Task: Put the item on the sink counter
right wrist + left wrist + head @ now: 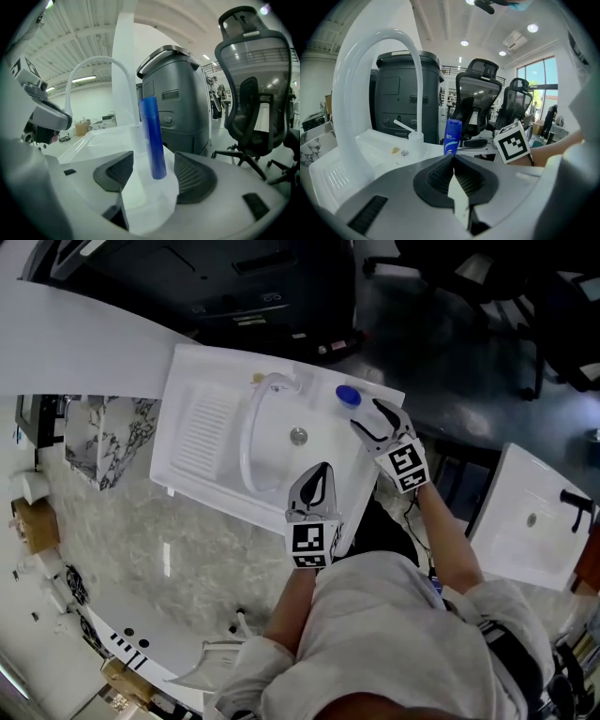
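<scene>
A blue bottle [348,396] stands upright on the back right corner of the white sink counter [382,393]. In the right gripper view the blue bottle [153,136] rises just past the open jaws of my right gripper [152,176], and neither pad touches it. From the head view my right gripper [367,418] sits right beside the bottle, pointing at it. My left gripper [322,472] hovers over the front edge of the sink basin [281,451], jaws shut with nothing in them. The left gripper [452,164] looks across the sink toward the bottle [452,136].
A white arched faucet [258,395] curves over the basin, with a ribbed draining board [202,427] to its left. A dark grey machine [405,93] and office chairs [480,93] stand behind the sink. A second white sink [534,517] lies to the right.
</scene>
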The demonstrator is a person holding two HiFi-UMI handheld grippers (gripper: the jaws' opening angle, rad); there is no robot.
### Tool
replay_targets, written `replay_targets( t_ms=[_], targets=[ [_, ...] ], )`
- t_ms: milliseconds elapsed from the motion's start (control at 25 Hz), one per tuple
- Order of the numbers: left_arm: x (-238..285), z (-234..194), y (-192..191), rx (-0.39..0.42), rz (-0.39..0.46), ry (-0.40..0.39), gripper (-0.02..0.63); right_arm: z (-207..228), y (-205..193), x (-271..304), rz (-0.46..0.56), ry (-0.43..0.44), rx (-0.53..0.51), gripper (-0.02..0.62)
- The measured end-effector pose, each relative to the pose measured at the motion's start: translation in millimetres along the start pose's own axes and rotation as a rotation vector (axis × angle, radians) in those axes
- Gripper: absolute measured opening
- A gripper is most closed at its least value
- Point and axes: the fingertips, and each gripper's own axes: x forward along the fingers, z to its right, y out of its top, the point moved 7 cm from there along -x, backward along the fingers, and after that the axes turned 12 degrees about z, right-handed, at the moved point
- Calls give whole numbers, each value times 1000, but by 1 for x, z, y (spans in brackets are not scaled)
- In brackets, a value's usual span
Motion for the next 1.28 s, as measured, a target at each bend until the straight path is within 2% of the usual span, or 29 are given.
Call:
replay_targets(
  t_ms=[200,240,320,360,680,1040,1280],
  targets=[
    [-9,5,6,13,20,-61,11,-16,6,-26,3,-89,54,248],
    [-11,5,7,19,26,-70,9,-21,9,-31,2,-109,55,229],
    [-18,4,10,23,40,-86,9,-34,16,-42,17,-160,48,72],
    [-22,4,11,20,47,-94,11,-40,22,-47,28,-183,47,26],
    [-67,-7,12,37,100,-127,11,-99,63,-75,79,-243,46,5],
    [-122,-41,10,-2,150,-129,11,-186,81,-85,74,-245,-101,5],
    [-151,-46,17,-18,193,-165,9,-229,102,-103,98,-283,-137,5]
  ],
)
